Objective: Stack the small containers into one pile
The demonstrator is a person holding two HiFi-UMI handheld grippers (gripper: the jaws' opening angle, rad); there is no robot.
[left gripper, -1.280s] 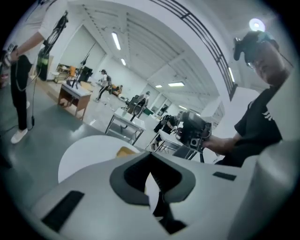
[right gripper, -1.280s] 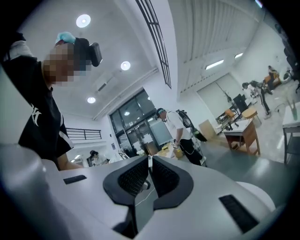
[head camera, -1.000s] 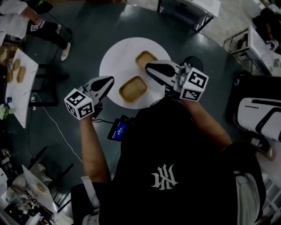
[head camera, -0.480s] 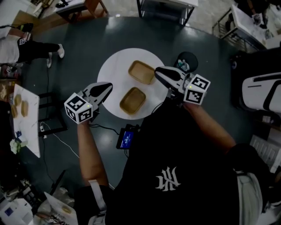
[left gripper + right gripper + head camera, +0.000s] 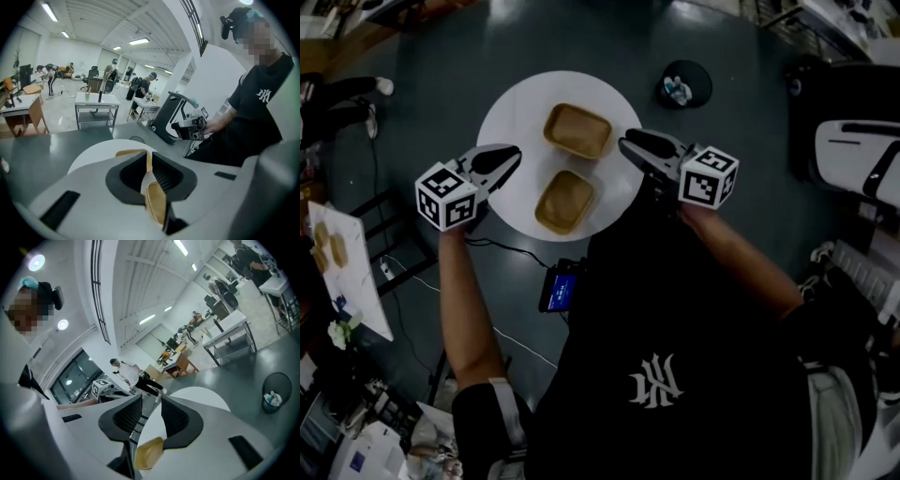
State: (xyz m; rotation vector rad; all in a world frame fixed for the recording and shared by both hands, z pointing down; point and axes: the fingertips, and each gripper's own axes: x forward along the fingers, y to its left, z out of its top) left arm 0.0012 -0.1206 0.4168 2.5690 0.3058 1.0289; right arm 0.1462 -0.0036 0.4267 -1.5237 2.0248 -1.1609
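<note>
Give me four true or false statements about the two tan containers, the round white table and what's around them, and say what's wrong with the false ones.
1. Two tan rectangular containers, a far one and a near one, lie on the round white table. True.
2. The containers are already stacked. False: they lie side by side with a gap between them.
3. A round black bin stands on the dark floor, off the table. True.
4. The right gripper grips a container. False: the right gripper's jaws have just been opening; they stand apart and hold nothing.
</note>
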